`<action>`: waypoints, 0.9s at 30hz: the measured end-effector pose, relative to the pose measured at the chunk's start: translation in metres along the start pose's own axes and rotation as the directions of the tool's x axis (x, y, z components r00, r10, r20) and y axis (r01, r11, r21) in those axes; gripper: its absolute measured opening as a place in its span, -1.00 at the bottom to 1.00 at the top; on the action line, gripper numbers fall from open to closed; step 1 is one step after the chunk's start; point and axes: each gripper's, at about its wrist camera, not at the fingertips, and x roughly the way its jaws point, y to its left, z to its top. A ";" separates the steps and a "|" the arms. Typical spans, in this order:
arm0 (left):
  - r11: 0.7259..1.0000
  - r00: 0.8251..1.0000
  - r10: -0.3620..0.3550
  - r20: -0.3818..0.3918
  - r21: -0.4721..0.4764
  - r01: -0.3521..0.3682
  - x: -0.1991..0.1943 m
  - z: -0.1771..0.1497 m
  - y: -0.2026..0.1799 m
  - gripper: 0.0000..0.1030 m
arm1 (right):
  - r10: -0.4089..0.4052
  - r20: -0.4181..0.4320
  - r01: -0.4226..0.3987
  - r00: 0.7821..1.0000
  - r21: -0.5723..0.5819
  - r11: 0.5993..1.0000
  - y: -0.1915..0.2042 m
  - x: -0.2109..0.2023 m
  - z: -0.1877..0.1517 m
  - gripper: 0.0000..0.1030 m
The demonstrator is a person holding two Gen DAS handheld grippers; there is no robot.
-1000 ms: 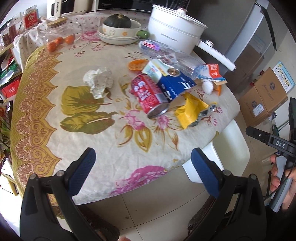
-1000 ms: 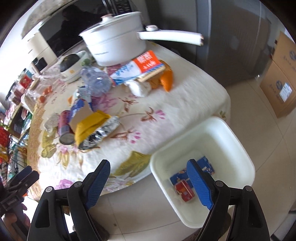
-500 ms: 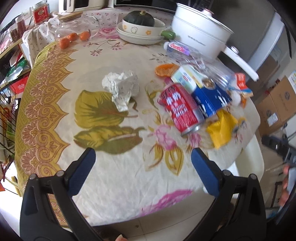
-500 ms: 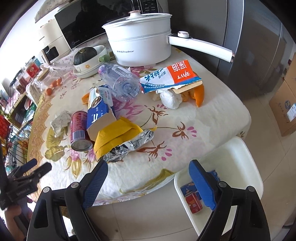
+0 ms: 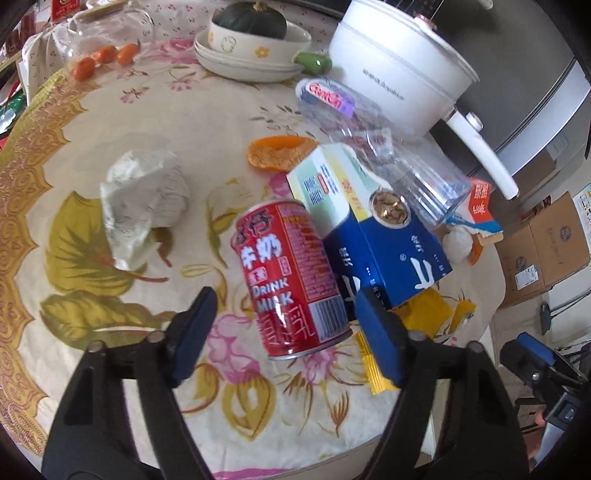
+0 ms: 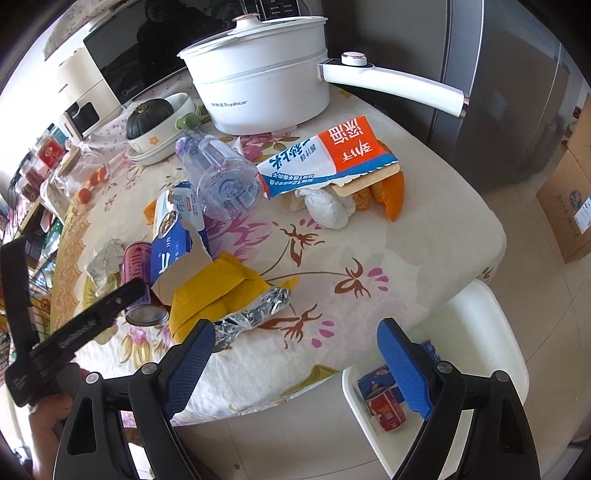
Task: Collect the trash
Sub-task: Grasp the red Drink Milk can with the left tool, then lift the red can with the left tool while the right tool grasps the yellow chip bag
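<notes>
A red milk can (image 5: 291,277) lies on its side on the flowered tablecloth (image 5: 110,354). My left gripper (image 5: 288,336) is open, its jaws either side of the can's near end. A blue and white carton (image 5: 373,229) lies against the can, with a yellow wrapper (image 5: 428,314), a crumpled tissue (image 5: 140,199) and a clear bottle (image 5: 388,147) around it. My right gripper (image 6: 295,365) is open and empty at the table's edge, near the yellow wrapper (image 6: 218,295) and foil (image 6: 255,314). A white bin (image 6: 495,354) on the floor holds a small can and a carton.
A white pot (image 6: 262,85) with a long handle stands at the back. A bowl with a dark squash (image 5: 251,29) and a jar with small tomatoes (image 5: 107,55) stand at the far side. An orange and white carton (image 6: 332,158) and white wad (image 6: 328,206) lie at right.
My left gripper has moved forward over the table and now straddles the red can. My right gripper has moved closer to the table's edge, away from above the bin.
</notes>
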 end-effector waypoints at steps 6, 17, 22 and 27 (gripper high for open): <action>0.996 0.999 -0.048 -0.022 -0.078 0.046 0.008 0.002 0.010 0.06 | 0.006 -0.012 -0.006 1.000 0.014 1.000 -0.003 0.002 -0.003 0.76; 0.999 0.998 -0.054 0.040 0.007 0.054 -0.031 -0.004 0.023 0.01 | 0.027 -0.039 -0.027 0.999 0.014 1.000 0.016 0.018 -0.007 0.76; 0.999 0.998 -0.045 0.049 0.015 0.044 -0.046 -0.012 0.041 0.01 | 0.060 -0.048 -0.059 0.997 0.030 0.998 0.033 0.029 -0.007 0.76; 1.000 0.997 -0.026 0.067 0.017 0.025 -0.061 -0.018 0.059 0.01 | 0.084 -0.035 -0.082 0.996 0.037 0.996 0.052 0.036 -0.005 0.76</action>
